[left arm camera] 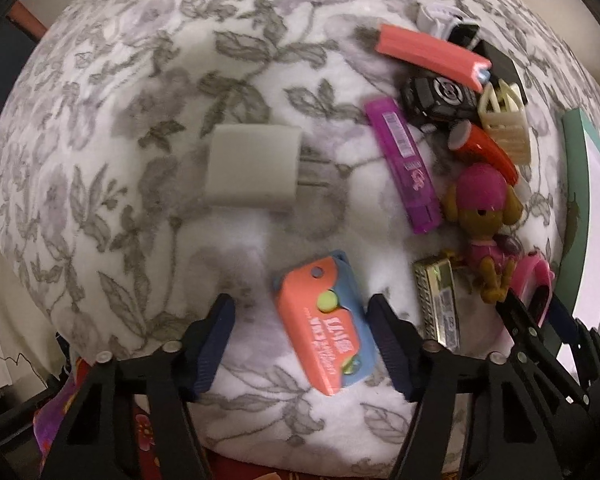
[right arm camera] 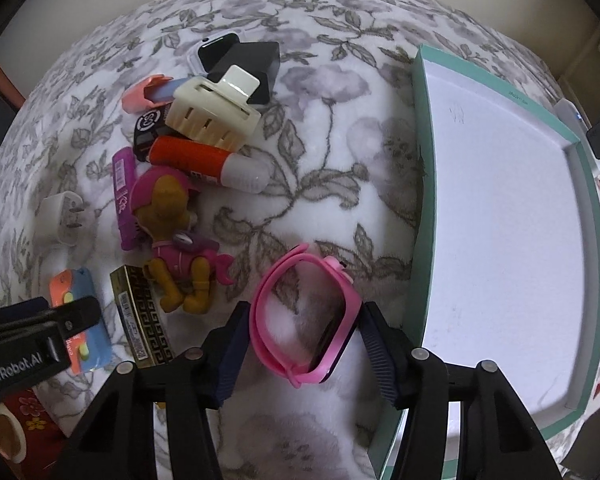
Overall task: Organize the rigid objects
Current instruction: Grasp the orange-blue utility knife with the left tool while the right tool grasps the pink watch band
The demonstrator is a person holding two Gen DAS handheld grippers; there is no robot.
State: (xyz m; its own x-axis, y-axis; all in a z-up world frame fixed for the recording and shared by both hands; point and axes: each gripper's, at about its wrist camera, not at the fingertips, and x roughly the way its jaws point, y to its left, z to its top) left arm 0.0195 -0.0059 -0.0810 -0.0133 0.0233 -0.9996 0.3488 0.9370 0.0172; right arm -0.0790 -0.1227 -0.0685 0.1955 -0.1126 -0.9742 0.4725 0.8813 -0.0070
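**Two light plastic pieces, one in each set of jaws**

Your right gripper (right arm camera: 304,344) has its pads against both sides of the pink watch (right arm camera: 306,320), which lies on the flowered blanket (right arm camera: 332,184) just beside the teal box (right arm camera: 424,200). The watch looks light; its band is probably soft and springy, so press on the stiff, glossy body rather than the loop, which may squash and slip.

Your left gripper (left arm camera: 302,344) straddles the orange and blue toy (left arm camera: 326,320). One pad sits just beside it, the other well apart, so those jaws are open. The toy looks like a hard, smooth, flat wedge; take it across its long straight edges. The plush blanket gives underneath.
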